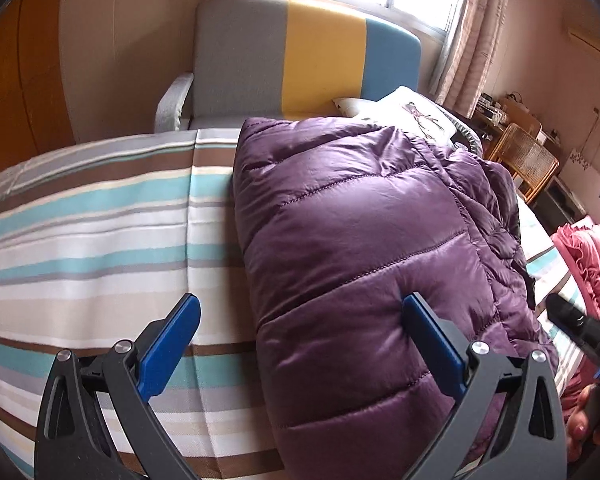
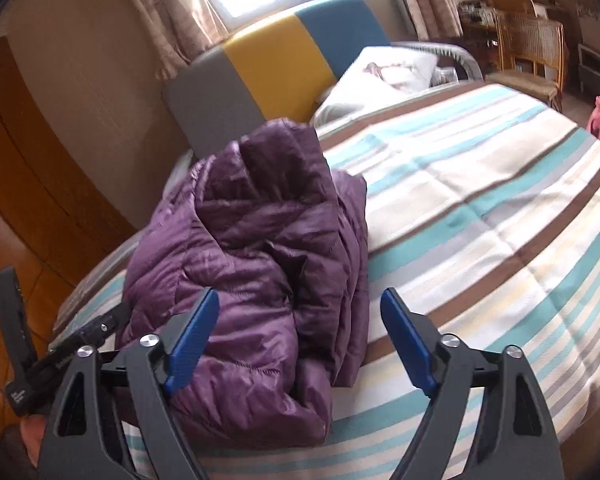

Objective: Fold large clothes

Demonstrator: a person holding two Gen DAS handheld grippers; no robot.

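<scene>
On my left-wrist view the left tongs (image 1: 300, 328) stand wide apart with nothing pinched — the left blue pad hangs over the striped bedsheet (image 1: 100, 240), the right pad sits against the near quilted panel of the purple puffer jacket (image 1: 360, 240). The jacket lies folded into a thick bundle on the bed, its long left edge straight against the stripes. Beyond the jacket I see a grey, yellow and blue headboard (image 1: 300, 60), and just to the jacket's far right a white pillow (image 1: 404, 112). Further right of the jacket, a pink ruffled cloth (image 1: 588, 260) lies at the bed's edge.

On my right-wrist view the jacket (image 2: 260, 260) sits left of centre, rumpled folds facing me. The right tongs (image 2: 300, 328) are spread open and grip nothing: the left pad is in front of the jacket's near corner, the right pad over bare sheet (image 2: 480, 200). To the jacket's far right stands a wicker chair (image 2: 532, 52).
</scene>
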